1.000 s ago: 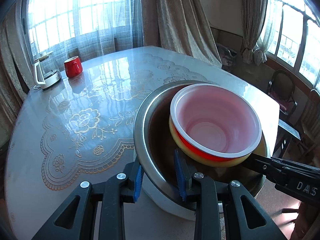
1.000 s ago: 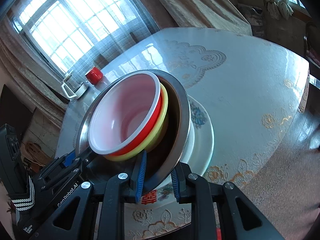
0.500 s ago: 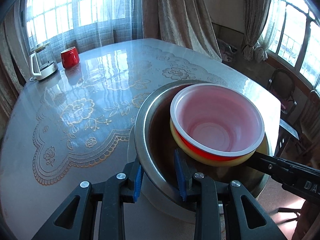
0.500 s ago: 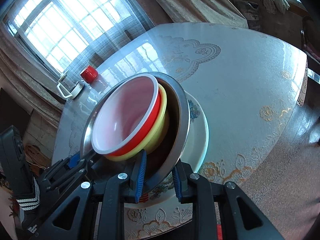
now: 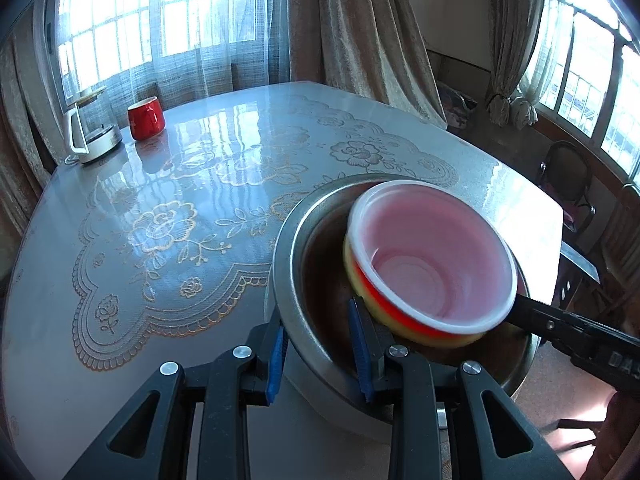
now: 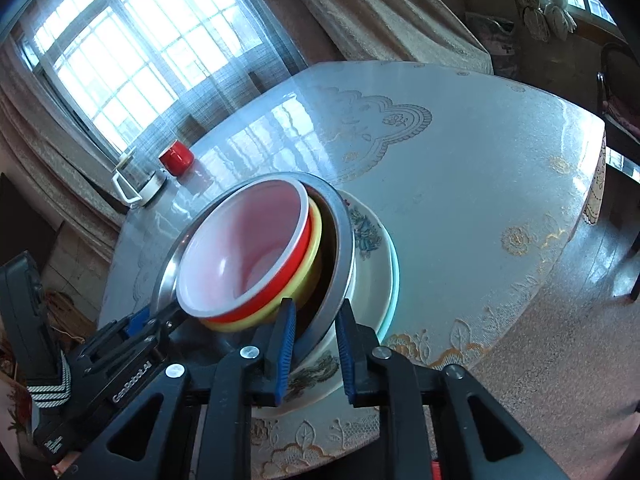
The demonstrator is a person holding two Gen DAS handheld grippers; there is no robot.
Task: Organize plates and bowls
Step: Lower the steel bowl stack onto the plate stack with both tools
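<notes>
A steel bowl [image 5: 294, 240] holds a yellow bowl [image 5: 354, 276] with a red, white-lined bowl [image 5: 432, 268] nested in it. My left gripper [image 5: 318, 350] is shut on the steel bowl's near rim. My right gripper [image 6: 314, 346] is shut on the steel bowl's [image 6: 344, 240] opposite rim, with the red bowl [image 6: 248, 252] and yellow bowl [image 6: 312, 264] tilted inside. The stack is held above a floral plate [image 6: 372, 240] on the table. The right gripper's arm shows in the left wrist view [image 5: 580, 332].
A red mug [image 5: 146, 118] and a glass kettle [image 5: 90, 128] stand at the table's far left edge. A glass-topped lace cloth [image 5: 168, 224] covers the round table. Chairs [image 5: 568, 172] stand to the right, beyond the table edge.
Both grippers keep their hold on the steel bowl. The stack has tilted and lifted a little, and the views have shifted slightly towards the table's middle.
</notes>
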